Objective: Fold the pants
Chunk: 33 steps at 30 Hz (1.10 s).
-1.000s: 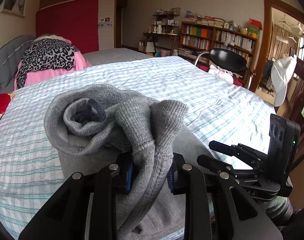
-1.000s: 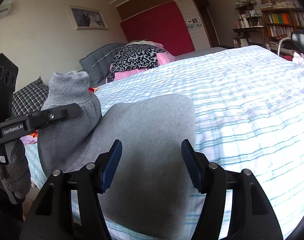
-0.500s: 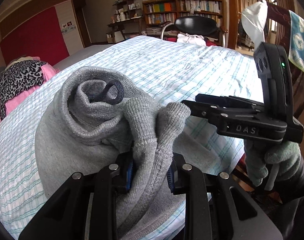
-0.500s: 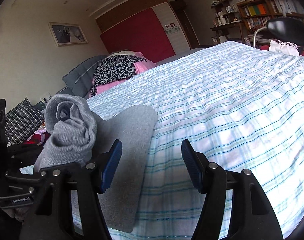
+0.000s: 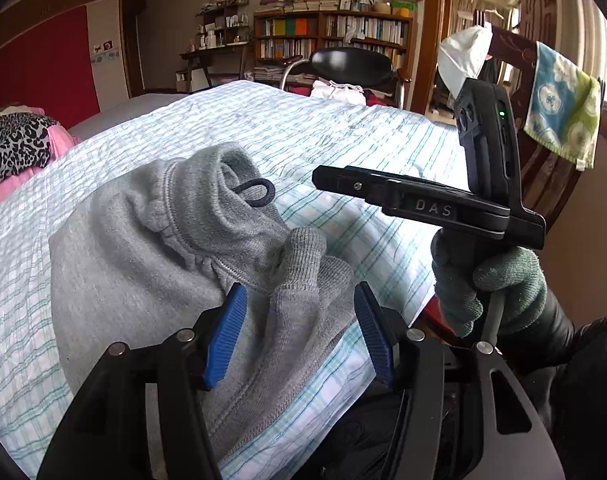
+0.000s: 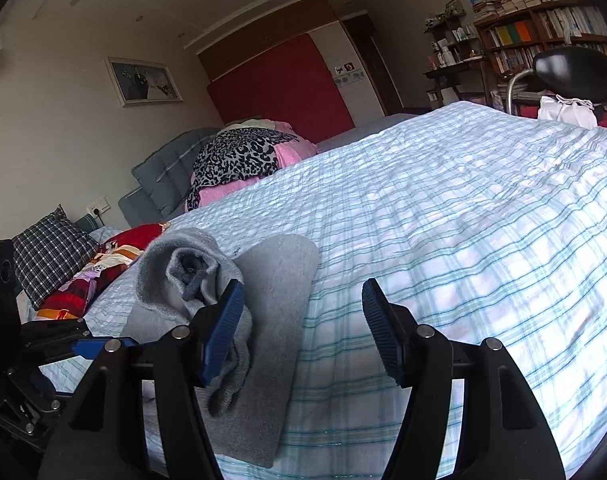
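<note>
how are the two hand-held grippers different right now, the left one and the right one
The left hand-held gripper stands open with the bunched grey pants lying between its blue pads; the right hand-held gripper stands open over the striped bedsheet, with nothing between its pads. The left sits low at the pants; the right is off to the side, beside the pants. Both are black with ribbed blue pads, and neither is gripping.

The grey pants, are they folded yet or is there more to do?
Mostly folded: the grey pants lie doubled over on the striped bed. The left gripper is open around the ribbed cuffs, the right gripper open too. The bunched waistband needs flattening.
</note>
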Available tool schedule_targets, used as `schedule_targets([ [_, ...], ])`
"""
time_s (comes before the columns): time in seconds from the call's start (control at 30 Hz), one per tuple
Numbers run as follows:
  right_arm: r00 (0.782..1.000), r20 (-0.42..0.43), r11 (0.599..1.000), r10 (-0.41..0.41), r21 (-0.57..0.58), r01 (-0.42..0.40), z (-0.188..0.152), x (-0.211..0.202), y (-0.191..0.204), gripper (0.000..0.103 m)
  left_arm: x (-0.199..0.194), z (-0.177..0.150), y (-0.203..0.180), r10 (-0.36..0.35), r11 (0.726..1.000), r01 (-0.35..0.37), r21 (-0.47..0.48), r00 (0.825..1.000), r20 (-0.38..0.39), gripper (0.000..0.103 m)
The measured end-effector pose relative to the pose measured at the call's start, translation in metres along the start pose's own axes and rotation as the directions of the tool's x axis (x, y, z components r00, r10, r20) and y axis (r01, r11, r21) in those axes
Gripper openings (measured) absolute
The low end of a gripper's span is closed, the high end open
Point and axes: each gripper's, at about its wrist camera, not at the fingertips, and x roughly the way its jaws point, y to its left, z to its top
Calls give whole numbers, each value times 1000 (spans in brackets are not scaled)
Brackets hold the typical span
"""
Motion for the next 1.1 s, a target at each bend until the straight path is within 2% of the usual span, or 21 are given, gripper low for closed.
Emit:
schedule_targets([
  [0.1,991,22,991,132,-28,-131,8,-10,16,64,-9,-9,11,0,999,0,-32,1000,11,56],
  [0.2,968,0,967,251,-52,-250,20,-8,33,70,-10,-16,16,-7,999,7,-53,1000,3,56],
  [0.37,937,-103,939,333,-60,-340,35,21,61,70,-5,-22,12,-29,998,29,-58,1000,-3,56],
  [0.43,931,-148,936,335,-59,-346,37,36,67,70,-1,-24,12,-35,998,34,-60,999,-7,56],
  [0.5,934,-190,944,304,-71,-322,38,52,72,70,3,-26,12,-47,997,46,-62,999,-16,56],
  [0.6,957,-216,970,193,-107,-220,37,73,73,69,9,-32,10,-58,997,56,-53,998,-31,58],
  [0.63,963,-222,977,156,-112,-184,38,79,71,62,11,-32,10,-60,997,58,-47,998,-33,60],
  [0.67,967,-224,982,120,-117,-148,38,86,68,40,14,-33,10,-62,997,60,-43,998,-33,62],
  [0.7,968,-231,986,93,-114,-122,37,94,60,31,16,-33,9,-60,997,59,-41,998,-33,62],
  [0.73,969,-238,989,72,-107,-100,37,102,53,28,17,-34,8,-60,998,59,-38,998,-30,63],
  [0.8,969,-247,994,14,-101,-40,36,116,39,25,22,-35,7,-70,997,69,-36,997,-30,63],
  [0.9,957,-291,999,-3,-42,-10,27,134,19,25,30,-41,5,-68,998,67,-21,997,-41,63],
  [1.03,963,-271,999,-11,-41,0,19,135,13,25,35,-44,-2,-52,999,52,16,998,-39,65],
  [1.1,966,-257,999,-18,-35,9,17,129,10,33,32,-43,-3,-53,998,54,13,998,-29,68],
])
